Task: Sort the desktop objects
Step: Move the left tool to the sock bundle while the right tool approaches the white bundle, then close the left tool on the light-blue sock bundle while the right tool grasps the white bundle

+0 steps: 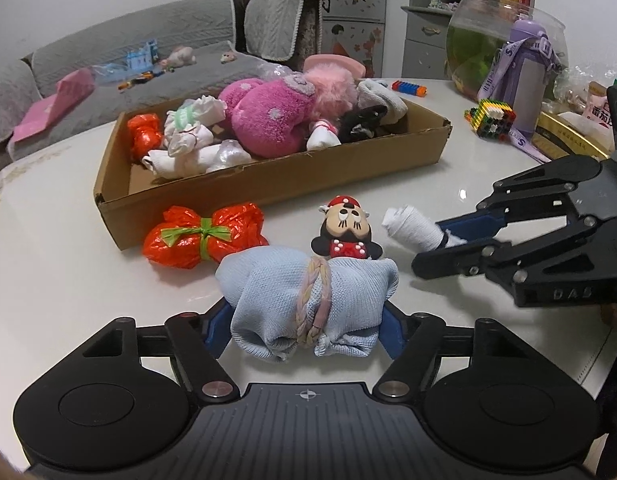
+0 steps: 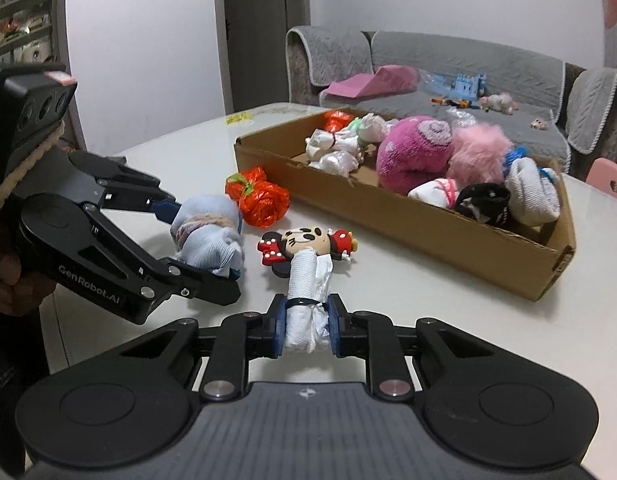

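My left gripper (image 1: 308,320) is shut on a light blue cloth bundle (image 1: 304,300) tied with a braided band, also seen in the right wrist view (image 2: 208,236). My right gripper (image 2: 306,320) is shut on a white rolled cloth (image 2: 308,300), seen from the left wrist view (image 1: 412,228). A Minnie Mouse toy (image 1: 344,232) lies on the table between them, just beyond both bundles. An orange plastic bundle (image 1: 200,240) with a green tie lies beside the cardboard box (image 1: 268,180). The box holds pink plush toys (image 1: 268,116), white bundles and other soft items.
A fish bowl (image 1: 492,44), a purple bottle (image 1: 528,80) with a strap, a colourful block cube (image 1: 492,118) and a yellow tin stand at the table's far right. A grey sofa (image 2: 468,80) with toys lies behind the white table (image 1: 68,280).
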The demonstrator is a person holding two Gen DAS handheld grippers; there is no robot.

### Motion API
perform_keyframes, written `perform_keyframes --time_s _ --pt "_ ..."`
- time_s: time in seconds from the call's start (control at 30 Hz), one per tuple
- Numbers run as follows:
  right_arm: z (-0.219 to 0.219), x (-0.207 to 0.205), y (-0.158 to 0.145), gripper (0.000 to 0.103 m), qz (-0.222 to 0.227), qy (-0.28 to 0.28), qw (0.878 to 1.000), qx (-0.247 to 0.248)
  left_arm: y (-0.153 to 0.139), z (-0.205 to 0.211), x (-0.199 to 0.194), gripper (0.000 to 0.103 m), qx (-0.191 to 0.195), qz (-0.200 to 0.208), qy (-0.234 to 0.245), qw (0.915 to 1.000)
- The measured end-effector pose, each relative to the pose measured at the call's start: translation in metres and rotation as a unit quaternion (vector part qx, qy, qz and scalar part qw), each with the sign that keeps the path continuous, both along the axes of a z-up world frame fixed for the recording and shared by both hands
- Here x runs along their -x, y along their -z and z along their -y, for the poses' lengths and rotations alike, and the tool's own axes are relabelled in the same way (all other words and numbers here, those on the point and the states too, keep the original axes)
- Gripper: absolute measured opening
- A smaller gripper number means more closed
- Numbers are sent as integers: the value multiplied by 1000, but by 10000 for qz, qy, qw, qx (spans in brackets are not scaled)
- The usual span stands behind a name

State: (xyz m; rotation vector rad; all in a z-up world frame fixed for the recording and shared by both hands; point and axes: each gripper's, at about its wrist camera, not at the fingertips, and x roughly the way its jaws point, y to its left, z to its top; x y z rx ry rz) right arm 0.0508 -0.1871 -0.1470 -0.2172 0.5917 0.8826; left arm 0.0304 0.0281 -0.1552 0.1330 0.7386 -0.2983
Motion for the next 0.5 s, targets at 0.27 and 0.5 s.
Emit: perform_keyframes --time_s 0.27,0.5 --pt "14 5 -6 19 -7 132 9998 -127 -10 -6 23 75 -100 12 -56 9999" --pt "31 4 -12 19 -45 335 9988 -350 -31 -23 43 75 -54 156 -227 9996"
